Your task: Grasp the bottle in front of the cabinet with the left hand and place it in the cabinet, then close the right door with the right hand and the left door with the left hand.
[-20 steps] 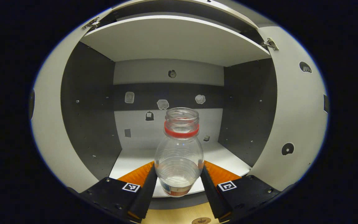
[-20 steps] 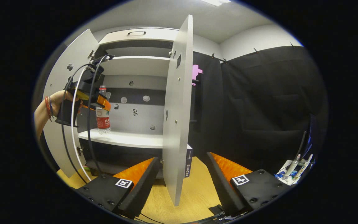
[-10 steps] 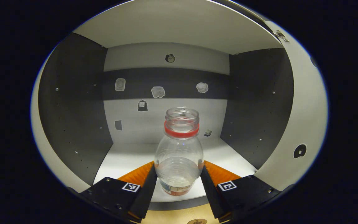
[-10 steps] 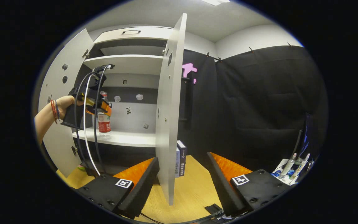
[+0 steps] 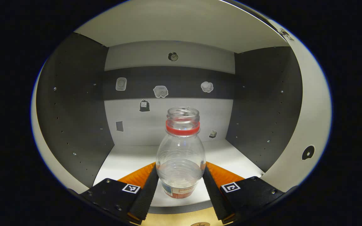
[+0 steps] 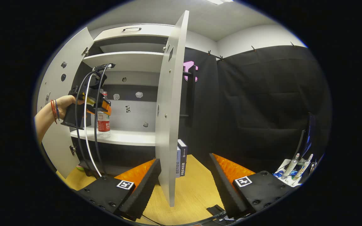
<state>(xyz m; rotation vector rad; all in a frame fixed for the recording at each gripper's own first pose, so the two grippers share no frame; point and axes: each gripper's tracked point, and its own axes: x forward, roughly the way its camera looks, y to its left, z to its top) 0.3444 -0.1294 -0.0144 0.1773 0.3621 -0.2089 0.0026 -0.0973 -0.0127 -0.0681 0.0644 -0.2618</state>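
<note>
A clear bottle [image 5: 181, 147] with a red neck ring stands upright between the fingers of my left gripper [image 5: 181, 166], which is shut on its lower body. It is inside the cabinet, over the front part of the white shelf [image 5: 127, 157]. In the right gripper view a hand holds the left gripper [image 6: 101, 106] around the bottle [image 6: 103, 124], whose base seems to rest on the shelf [image 6: 130, 138]. My right gripper [image 6: 184, 185] is open and holds nothing. The open right door [image 6: 168, 110] stands edge-on just beyond its fingers. The left door [image 6: 58, 91] is swung wide open.
Small stickers dot the cabinet's back wall [image 5: 168, 122]. An upper shelf [image 6: 127, 59] spans the cabinet above the bottle. Boxes [image 6: 181, 155] stand on the wooden surface [image 6: 196, 188] behind the right door. Small bottles [image 6: 297, 161] sit at the far right. Cables [image 6: 86, 131] hang from the left gripper.
My left gripper has carried the bottle deeper into the cabinet and lower toward the shelf. The right gripper has shifted a little, so the right door's edge sits further left in its view.
</note>
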